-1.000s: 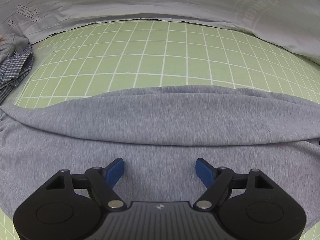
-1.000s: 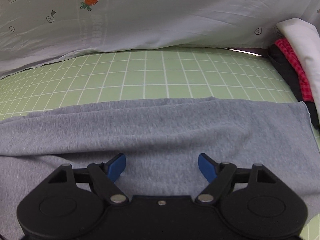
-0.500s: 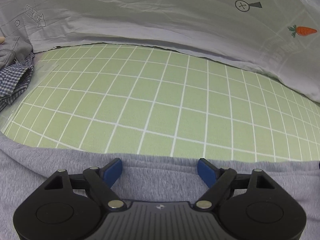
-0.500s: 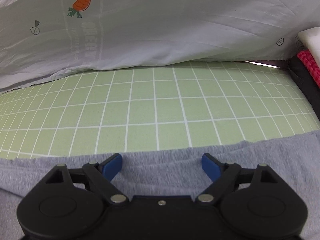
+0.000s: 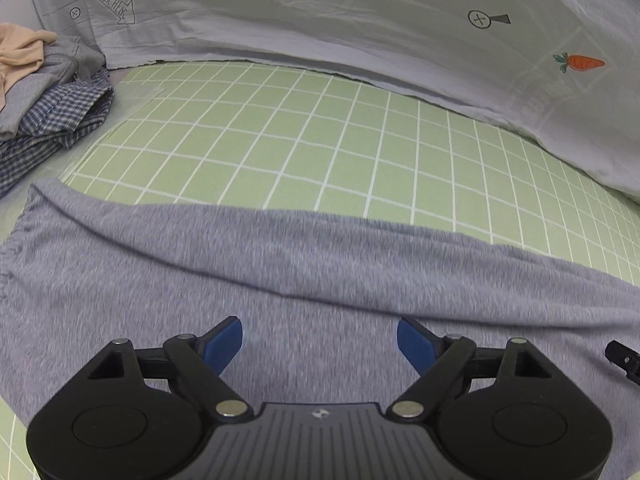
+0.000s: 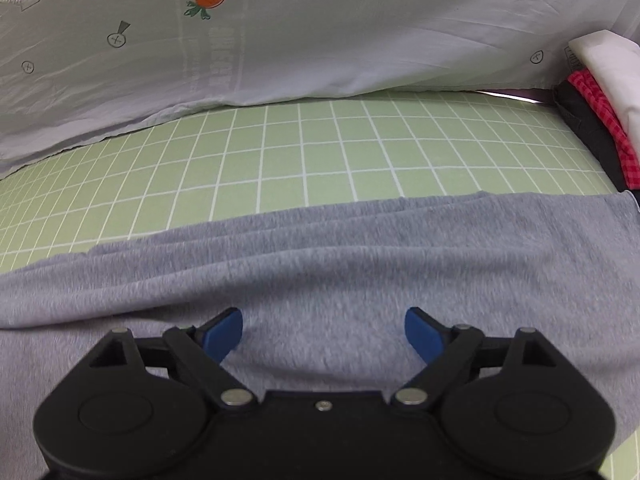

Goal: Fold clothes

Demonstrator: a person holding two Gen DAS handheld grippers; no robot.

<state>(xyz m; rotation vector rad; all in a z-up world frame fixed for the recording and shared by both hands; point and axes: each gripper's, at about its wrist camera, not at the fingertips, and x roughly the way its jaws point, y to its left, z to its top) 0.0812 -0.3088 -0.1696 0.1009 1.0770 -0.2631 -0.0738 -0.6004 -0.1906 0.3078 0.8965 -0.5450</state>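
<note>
Left wrist fisheye view is showing the left gripper (image 5: 319,340) standing wide open, its blue-tipped fingers (image 5: 222,340) spread apart and holding nothing, hanging over the heather-grey knit garment (image 5: 280,280). The garment is lying flat across the near part of the light green cutting mat with white grid lines (image 5: 304,140), with a folded ridge running left to right just beyond the fingertips. At the far left a pile of clothes, blue checked and grey fabric under a beige piece (image 5: 44,92), is sitting beside the mat. A pale grey sheet printed with an orange carrot (image 5: 360,20) is lying along the far edge.

In the right wrist view the right gripper (image 6: 323,334) is likewise gaping open, empty, with its blue fingers (image 6: 422,334) hovering above the same grey garment (image 6: 360,264), whose right edge is ending near a stack of white, red checked and black clothes (image 6: 600,112) at the far right. The green mat (image 6: 320,152) is showing beyond the garment, and the pale sheet (image 6: 360,32) is draping behind it.
</note>
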